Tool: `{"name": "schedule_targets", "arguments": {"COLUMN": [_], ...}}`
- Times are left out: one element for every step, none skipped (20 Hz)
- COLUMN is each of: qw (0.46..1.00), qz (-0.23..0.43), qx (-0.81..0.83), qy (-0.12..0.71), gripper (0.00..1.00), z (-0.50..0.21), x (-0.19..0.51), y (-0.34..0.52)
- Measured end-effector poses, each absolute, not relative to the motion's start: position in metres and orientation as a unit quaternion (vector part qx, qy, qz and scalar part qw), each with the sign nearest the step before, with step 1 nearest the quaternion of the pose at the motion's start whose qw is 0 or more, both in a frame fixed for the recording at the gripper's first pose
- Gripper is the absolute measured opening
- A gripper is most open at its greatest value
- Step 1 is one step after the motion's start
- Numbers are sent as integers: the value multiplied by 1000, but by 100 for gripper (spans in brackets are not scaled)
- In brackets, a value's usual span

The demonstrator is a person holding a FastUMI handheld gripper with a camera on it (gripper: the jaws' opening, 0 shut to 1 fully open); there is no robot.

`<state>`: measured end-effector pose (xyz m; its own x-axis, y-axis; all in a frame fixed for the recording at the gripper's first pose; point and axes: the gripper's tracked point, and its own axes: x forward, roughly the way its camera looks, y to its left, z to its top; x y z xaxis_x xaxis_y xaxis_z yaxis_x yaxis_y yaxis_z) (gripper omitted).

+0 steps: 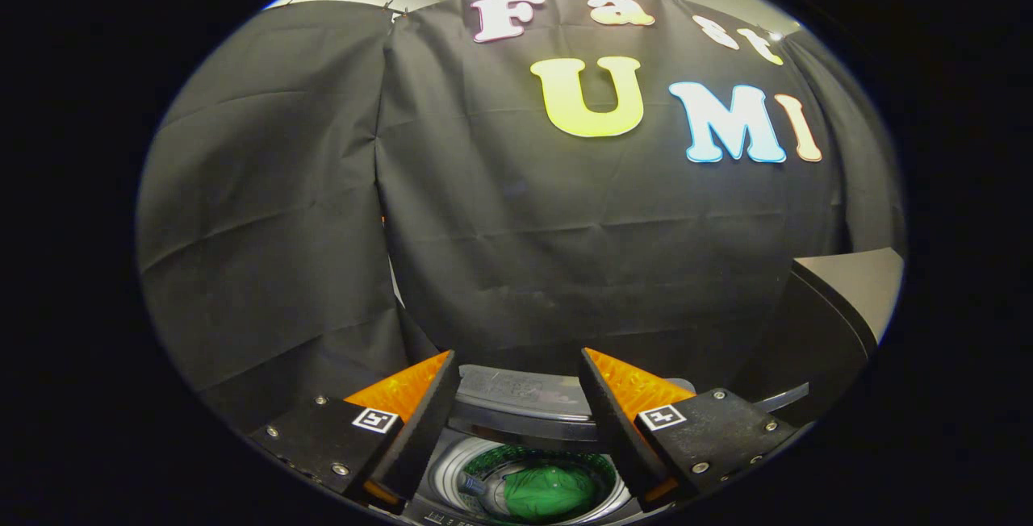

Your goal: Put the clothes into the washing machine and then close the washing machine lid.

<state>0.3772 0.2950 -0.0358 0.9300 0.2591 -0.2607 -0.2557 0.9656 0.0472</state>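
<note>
My gripper (518, 371) hangs open above the washing machine (516, 401), with nothing between its fingers. Below and between the fingers I look down into the round drum (452, 473). A green piece of clothing (553, 494) lies bunched at the bottom of the drum. The raised dark lid (831, 308) stands to the right of the opening, beyond the right finger. The machine's grey rear panel shows just ahead of the fingertips.
A black cloth wall (524, 252) hangs close behind the machine and spans the whole background. A seam in the cloth runs down just left of the left finger.
</note>
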Motion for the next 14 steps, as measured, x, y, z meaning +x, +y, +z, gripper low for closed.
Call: {"name": "schedule_targets", "arguments": {"qw": [982, 982, 981, 980, 979, 978, 978, 978, 977, 976, 975, 974, 973, 972], "qz": [132, 133, 135, 135, 136, 136, 137, 138, 141, 143, 145, 147, 149, 151], "qx": [12, 16, 21, 24, 25, 22, 18, 16, 15, 16, 16, 15, 11, 8], "qy": [134, 136, 140, 146, 152, 154, 156, 158, 160, 163, 168, 172, 177, 181], "gripper": [93, 92, 92, 92, 92, 92, 92, 92, 92, 92, 92, 92, 91, 92], "z": [-37, -39, -42, -47, -51, -55, -58, -62, -65, -69, -73, -77, -82, -85], "x": [374, 369, 366, 362, 359, 356, 354, 352, 348, 344, 340, 335, 331, 328], "y": [295, 296, 296, 296, 296, 295, 294, 294, 294, 294, 295, 295, 296, 296]}}
